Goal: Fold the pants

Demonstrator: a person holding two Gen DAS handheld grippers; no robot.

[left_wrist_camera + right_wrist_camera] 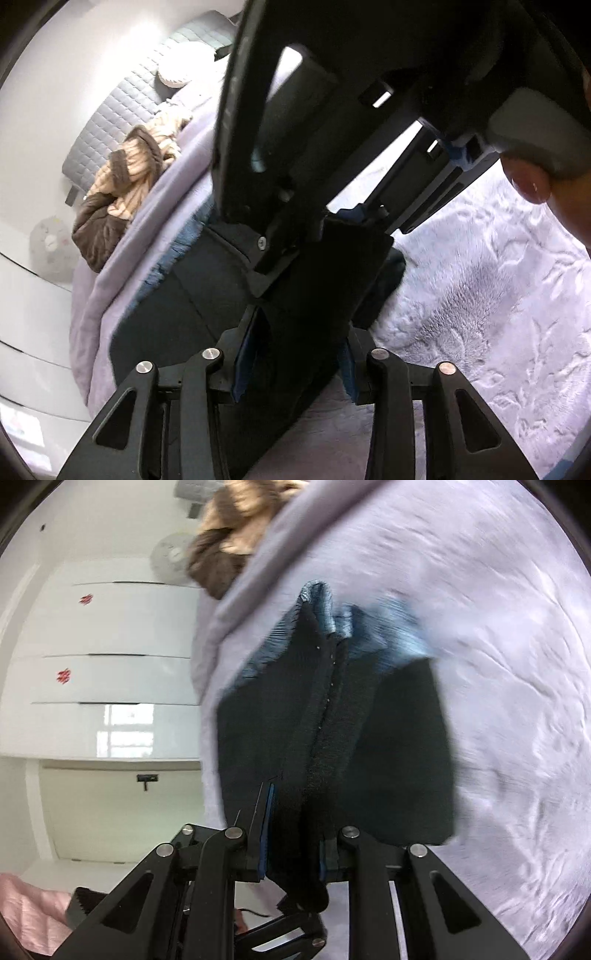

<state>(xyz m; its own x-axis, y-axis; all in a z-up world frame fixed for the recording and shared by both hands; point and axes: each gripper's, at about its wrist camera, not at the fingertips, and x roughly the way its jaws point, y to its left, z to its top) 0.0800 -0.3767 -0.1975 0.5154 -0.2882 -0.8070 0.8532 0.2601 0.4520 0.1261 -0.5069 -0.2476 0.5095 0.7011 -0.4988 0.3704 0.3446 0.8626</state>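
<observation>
Dark navy pants (399,746) with a lighter blue ribbed band (317,613) hang over a pale lilac bedspread (480,627). My right gripper (293,845) is shut on a folded edge of the pants, which drape away from it. In the left wrist view my left gripper (291,365) is shut on the dark pants fabric (317,295). The other gripper's black body (280,129) fills the top of that view, with a hand (532,184) on it. Part of the pants (192,280) lies on the bed beneath.
A beige and brown striped garment (122,184) lies bunched at the bed's far edge beside a grey quilted headboard (125,110). White drawers (110,664) stand beyond the bed edge. Pink cloth (29,912) sits low left. The furry bedspread (498,295) spreads to the right.
</observation>
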